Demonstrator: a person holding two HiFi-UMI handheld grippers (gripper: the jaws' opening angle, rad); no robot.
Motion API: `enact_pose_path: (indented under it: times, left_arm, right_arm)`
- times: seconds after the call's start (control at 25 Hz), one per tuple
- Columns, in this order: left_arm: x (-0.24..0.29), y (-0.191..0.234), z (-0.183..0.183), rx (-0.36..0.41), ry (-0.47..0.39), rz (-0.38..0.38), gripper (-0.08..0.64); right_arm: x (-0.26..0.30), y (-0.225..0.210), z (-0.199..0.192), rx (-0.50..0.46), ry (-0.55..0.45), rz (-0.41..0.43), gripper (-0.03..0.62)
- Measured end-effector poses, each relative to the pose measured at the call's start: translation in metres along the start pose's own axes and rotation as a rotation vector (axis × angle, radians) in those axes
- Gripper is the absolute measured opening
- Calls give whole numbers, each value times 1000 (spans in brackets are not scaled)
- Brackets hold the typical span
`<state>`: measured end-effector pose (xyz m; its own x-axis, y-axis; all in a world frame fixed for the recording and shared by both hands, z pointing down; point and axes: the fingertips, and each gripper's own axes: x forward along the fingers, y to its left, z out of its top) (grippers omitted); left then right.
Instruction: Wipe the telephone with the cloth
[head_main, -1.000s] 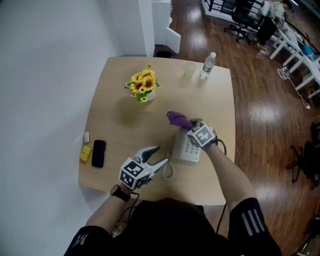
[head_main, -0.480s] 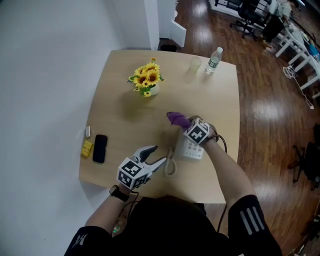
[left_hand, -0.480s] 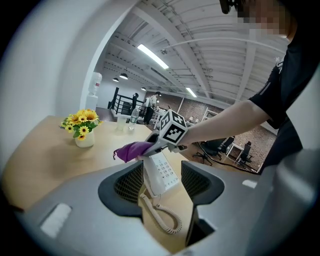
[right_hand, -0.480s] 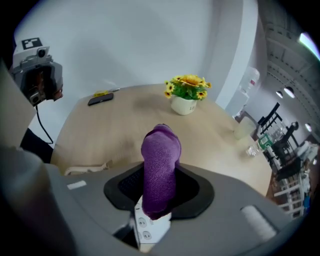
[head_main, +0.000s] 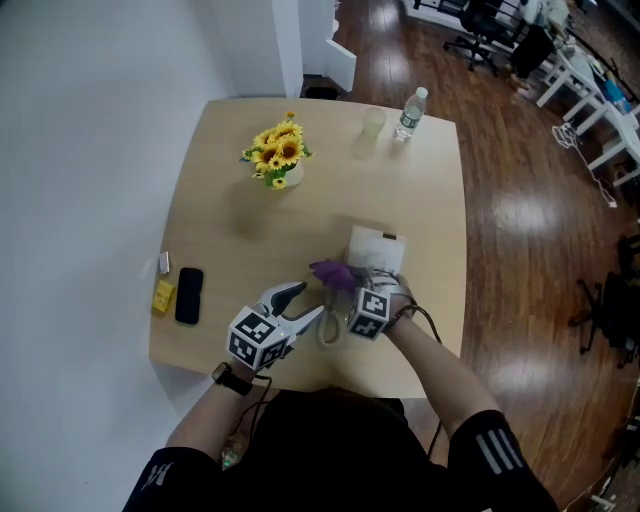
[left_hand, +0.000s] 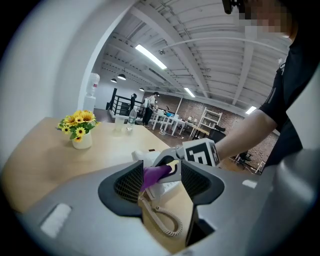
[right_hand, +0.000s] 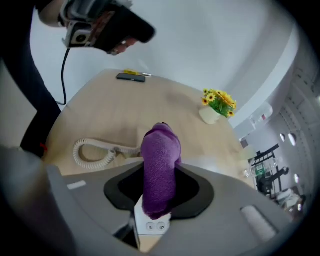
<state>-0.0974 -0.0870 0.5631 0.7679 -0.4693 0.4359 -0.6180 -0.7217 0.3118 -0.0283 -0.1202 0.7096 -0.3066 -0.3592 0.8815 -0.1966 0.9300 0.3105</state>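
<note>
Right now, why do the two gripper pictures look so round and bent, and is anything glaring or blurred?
Left gripper view: the wide-angle lens curves the ceiling and darkens the corners; strip lights blaze white. Right gripper view: same rounding, purple cloth sharp, edges soft. Head view: milder bending, glare on the wooden floor, shadow near the sunflowers.

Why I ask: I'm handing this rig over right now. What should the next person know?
Left gripper: jaws open, empty, hovering beside the coiled cord.
Right gripper: shut on the purple cloth, over the telephone on the table.
Done: cloth picked up and brought to the telephone; how much is wiped doesn't show.
To do: wipe the telephone.
</note>
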Motion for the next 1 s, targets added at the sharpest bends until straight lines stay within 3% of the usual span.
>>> enact_pose_path:
  times: [0.32,0.52,0.64,0.8,1.0]
  left_arm:
    - [4,-8,-7,8,30,-3,232]
    - [10,-14,-9,19,47,-14,232]
    - [19,-15,-11,20,58,-18,232]
    - [43,-9,-10,-2,105,-9,232]
    - [89,16,-2,-29,161,96,232]
  right_arm:
    - [9,68,-8,-41,13,63,133]
    - [16,98,-21,125,30,221,130]
    - [4,100,-25,235,-29,266,132]
    - [-40,87,-18,360,-170,251,133]
    - [-100,70,-34,538,-299,158,133]
